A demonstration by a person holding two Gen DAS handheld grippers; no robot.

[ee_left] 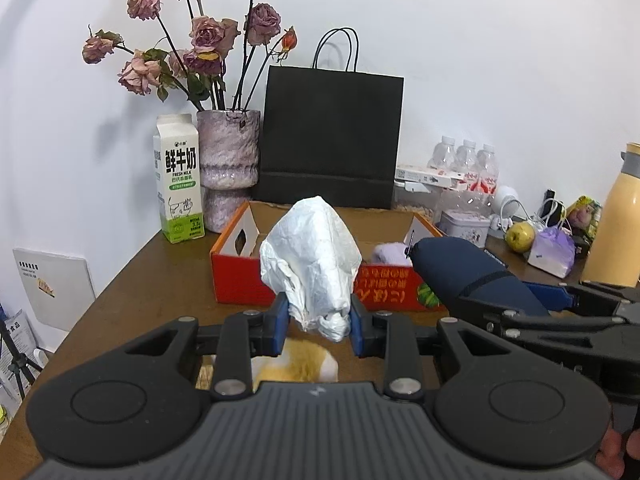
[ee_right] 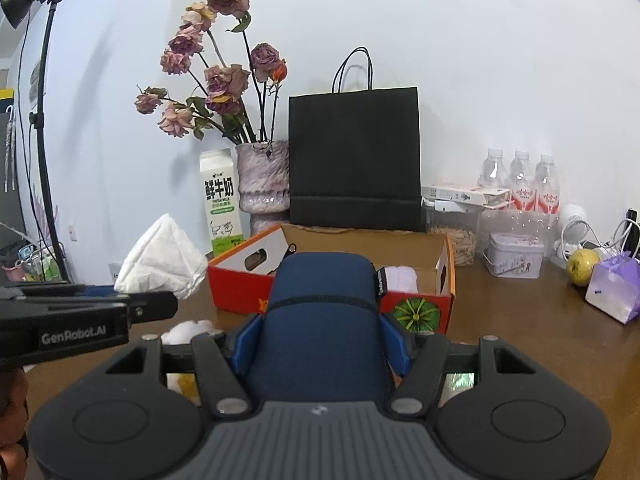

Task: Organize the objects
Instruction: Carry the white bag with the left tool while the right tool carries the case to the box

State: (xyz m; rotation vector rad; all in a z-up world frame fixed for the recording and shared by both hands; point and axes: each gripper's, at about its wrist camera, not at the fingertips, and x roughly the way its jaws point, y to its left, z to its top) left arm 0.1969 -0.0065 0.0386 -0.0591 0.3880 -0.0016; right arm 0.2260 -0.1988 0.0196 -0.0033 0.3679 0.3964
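My left gripper [ee_left: 318, 326] is shut on the knotted end of a crumpled white plastic bag [ee_left: 310, 256], held up in front of the red cardboard box [ee_left: 248, 280]. My right gripper [ee_right: 320, 344] is shut on a dark blue padded pouch [ee_right: 320, 308], also raised just before the red cardboard box [ee_right: 424, 308]. In the left wrist view the blue pouch [ee_left: 460, 268] and the right gripper's arm appear at the right. In the right wrist view the white bag [ee_right: 160, 258] shows at the left. A pale purple item [ee_right: 400, 278] lies inside the box.
Behind the box stand a black paper bag [ee_right: 354, 160], a vase of dried roses [ee_right: 262, 182] and a milk carton [ee_right: 222, 200]. Water bottles [ee_right: 520, 180], a tin [ee_right: 514, 256], an apple [ee_right: 582, 266] and a purple packet [ee_right: 614, 288] crowd the right. A fluffy orange-white thing [ee_left: 296, 362] lies under my left gripper.
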